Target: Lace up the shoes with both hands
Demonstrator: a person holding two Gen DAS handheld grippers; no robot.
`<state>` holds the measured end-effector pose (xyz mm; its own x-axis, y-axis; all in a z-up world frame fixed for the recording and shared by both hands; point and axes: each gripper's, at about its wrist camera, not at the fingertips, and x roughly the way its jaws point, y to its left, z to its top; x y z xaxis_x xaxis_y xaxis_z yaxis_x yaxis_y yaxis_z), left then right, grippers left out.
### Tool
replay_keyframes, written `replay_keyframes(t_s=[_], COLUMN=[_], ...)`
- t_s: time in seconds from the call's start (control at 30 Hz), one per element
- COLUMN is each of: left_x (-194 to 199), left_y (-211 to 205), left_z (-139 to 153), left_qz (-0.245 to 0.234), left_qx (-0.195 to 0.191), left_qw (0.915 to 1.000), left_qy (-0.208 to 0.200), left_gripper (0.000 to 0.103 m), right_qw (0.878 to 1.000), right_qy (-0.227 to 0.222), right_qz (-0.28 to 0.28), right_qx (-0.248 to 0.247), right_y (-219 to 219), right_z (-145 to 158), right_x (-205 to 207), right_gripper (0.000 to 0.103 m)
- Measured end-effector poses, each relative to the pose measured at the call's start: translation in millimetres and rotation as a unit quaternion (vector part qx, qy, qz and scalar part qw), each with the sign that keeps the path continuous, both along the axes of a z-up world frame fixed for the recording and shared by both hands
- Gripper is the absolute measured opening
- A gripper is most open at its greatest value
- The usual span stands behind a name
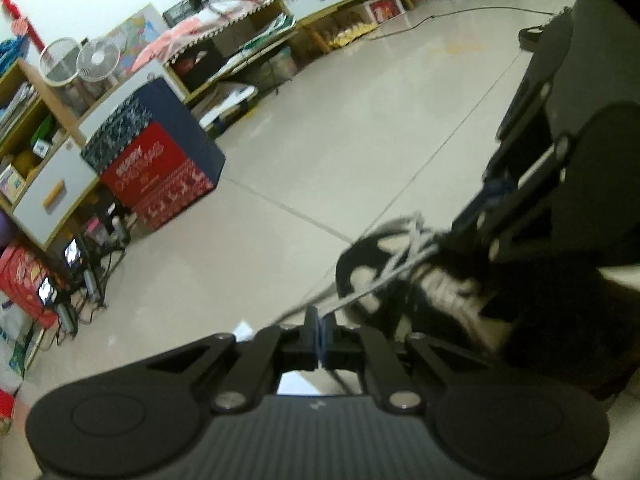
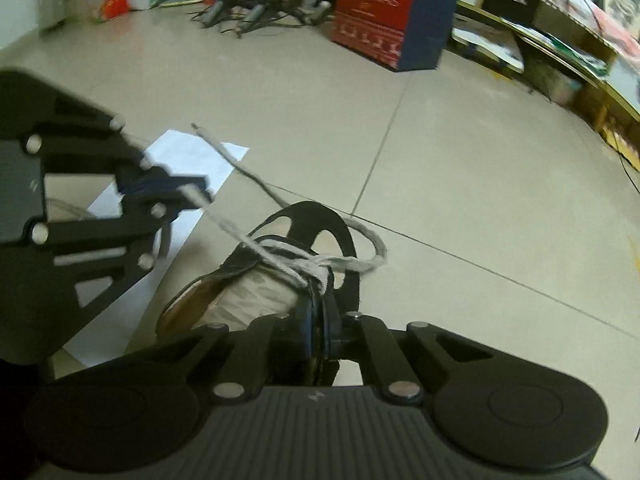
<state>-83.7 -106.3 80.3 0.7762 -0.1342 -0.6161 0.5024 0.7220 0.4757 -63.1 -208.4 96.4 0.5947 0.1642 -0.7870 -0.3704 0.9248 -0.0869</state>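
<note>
Shoe (image 2: 280, 280) on floor btwn my grippers. Left gripper (image 1: 320, 322) pinched shut on lace (image 2: 236, 236), taut. Right gripper (image 2: 320, 316) clamped at the knot, I think. Lace soft, limp; I'd grip near its end.

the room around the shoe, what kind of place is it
Probably a storeroom or cluttered workroom, not a tidy home. Open shelves crammed with goods line the wall, two fans sit on a cabinet, and a big printed box and tripods stand on the bare tiled floor.
</note>
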Motion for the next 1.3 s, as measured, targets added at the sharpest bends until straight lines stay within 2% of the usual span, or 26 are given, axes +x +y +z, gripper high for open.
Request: replay_keyframes(t_s=[0.2,0.57,0.7,0.8,1.07,1.3], left_x=[-16,-14,-13,-11,-10,-6], left_y=[10,20,18,15,27,43], left_z=[-7,2,12,13,3,5], left_qz=[-0.006,-0.006,-0.009,-0.011,0.015,0.046], left_qx=[0.018,0.013,0.015,0.042,0.084,0.126], left_qw=[0.9998,0.9998,0.9995,0.9978,0.9953,0.9878], left_qy=[-0.011,-0.011,-0.027,-0.05,-0.046,-0.078], left_gripper=[0.001,0.002,0.002,0.002,0.002,0.003], right_qw=[1.0,1.0,0.999,0.999,0.999,0.999], right_qy=[-0.001,-0.003,0.001,0.001,0.004,0.009], right_qz=[-0.02,-0.021,-0.019,-0.021,-0.018,-0.02], right_qx=[0.009,0.015,0.025,0.026,0.027,0.036], right_y=[-3,-4,-6,-7,-7,-10], right_z=[-1,0,-1,-1,-2,-2], right_x=[0,-2,-2,-2,-2,-1], right_gripper=[0.002,0.003,0.004,0.004,0.004,0.005])
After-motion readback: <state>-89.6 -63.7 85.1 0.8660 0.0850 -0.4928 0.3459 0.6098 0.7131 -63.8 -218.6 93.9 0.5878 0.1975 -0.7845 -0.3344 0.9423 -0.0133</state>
